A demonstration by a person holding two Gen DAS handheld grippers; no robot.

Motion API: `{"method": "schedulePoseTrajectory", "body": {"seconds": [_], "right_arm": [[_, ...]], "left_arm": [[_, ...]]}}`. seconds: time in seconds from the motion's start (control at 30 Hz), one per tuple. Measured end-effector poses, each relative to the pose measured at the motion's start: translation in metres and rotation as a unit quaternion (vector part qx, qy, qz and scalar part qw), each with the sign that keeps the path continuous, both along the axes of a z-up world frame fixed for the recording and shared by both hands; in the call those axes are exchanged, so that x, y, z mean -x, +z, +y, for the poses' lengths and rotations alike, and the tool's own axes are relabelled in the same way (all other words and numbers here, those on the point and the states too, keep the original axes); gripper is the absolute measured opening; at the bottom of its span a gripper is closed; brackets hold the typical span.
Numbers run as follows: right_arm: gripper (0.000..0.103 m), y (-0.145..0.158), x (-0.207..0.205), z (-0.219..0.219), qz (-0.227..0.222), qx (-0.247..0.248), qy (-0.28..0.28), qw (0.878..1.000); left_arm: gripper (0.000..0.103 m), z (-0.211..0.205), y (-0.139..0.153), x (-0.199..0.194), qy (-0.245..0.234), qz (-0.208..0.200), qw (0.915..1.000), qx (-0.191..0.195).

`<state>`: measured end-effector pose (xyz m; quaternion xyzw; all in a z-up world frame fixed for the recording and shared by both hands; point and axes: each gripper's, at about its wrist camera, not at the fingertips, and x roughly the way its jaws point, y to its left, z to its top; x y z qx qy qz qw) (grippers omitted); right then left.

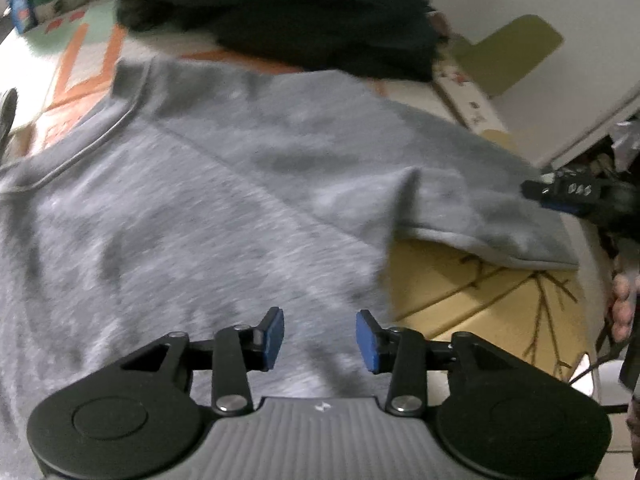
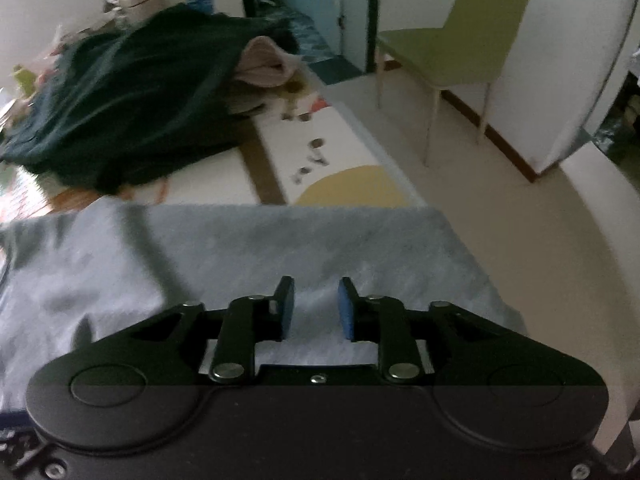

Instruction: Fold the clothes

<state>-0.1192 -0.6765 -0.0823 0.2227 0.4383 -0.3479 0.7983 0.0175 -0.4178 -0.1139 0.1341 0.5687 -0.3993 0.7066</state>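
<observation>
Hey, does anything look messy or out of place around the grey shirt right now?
Yes. Beyond the grey shirt, a dark green garment lies in a crumpled heap over a pinkish cloth, not folded. Small dark bits are scattered on the mat. The shirt's sleeve is rumpled, its hem lifted.

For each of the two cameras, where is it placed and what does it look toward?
Left wrist: on the left gripper, facing down at the grey shirt on a mat; its own open fingers show, and a hand at the right edge.
Right wrist: on the right gripper, looking over the shirt toward a green chair; only its own open fingers show.
Shared: shirt, dark clothes, chair.
</observation>
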Motion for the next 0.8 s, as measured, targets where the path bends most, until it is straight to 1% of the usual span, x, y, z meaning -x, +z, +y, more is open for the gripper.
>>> {"method": "schedulePoseTrajectory", "body": {"seconds": [0.17, 0.2, 0.23, 0.27, 0.4, 0.5, 0.57, 0.6, 0.67, 0.73, 0.8], "right_arm": [[0.026, 0.005, 0.013, 0.028, -0.001, 0.004, 0.016, 1.0], [0.028, 0.003, 0.015, 0.032, 0.004, 0.007, 0.019, 1.0], [0.032, 0.0, 0.017, 0.034, 0.01, 0.009, 0.021, 1.0], [0.035, -0.004, 0.019, 0.035, 0.015, 0.01, 0.022, 1.0], [0.035, -0.018, 0.024, 0.03, 0.023, 0.006, 0.012, 1.0], [0.035, -0.028, 0.023, 0.027, 0.028, 0.008, 0.01, 1.0], [0.035, -0.032, 0.024, 0.026, 0.023, 0.012, 0.012, 1.0], [0.035, -0.033, 0.024, 0.026, 0.021, 0.015, 0.013, 1.0], [0.035, -0.035, 0.023, 0.026, 0.02, 0.021, 0.016, 0.999], [0.035, -0.037, 0.023, 0.026, 0.019, 0.027, 0.02, 0.999], [0.035, -0.038, 0.022, 0.025, 0.019, 0.031, 0.023, 0.999]], "left_arm": [[0.052, -0.017, 0.004, 0.015, -0.029, -0.021, 0.9993, 0.012], [0.053, -0.021, 0.004, 0.017, -0.032, -0.023, 0.9991, 0.013], [0.053, -0.024, 0.004, 0.019, -0.033, -0.026, 0.999, 0.013], [0.053, -0.028, 0.003, 0.021, -0.033, -0.031, 0.9989, 0.012], [0.054, -0.039, -0.005, 0.023, -0.029, -0.043, 0.9986, -0.007], [0.053, -0.044, -0.012, 0.024, -0.029, -0.039, 0.9987, -0.015], [0.05, -0.046, -0.016, 0.024, -0.026, -0.04, 0.9986, -0.023], [0.047, -0.046, -0.018, 0.023, -0.021, -0.04, 0.9986, -0.027], [0.044, -0.044, -0.019, 0.02, -0.008, -0.036, 0.999, -0.026], [0.032, -0.043, -0.019, 0.017, -0.001, -0.03, 0.9992, -0.026], [0.026, -0.042, -0.02, 0.015, 0.004, -0.021, 0.9995, -0.024]]}}
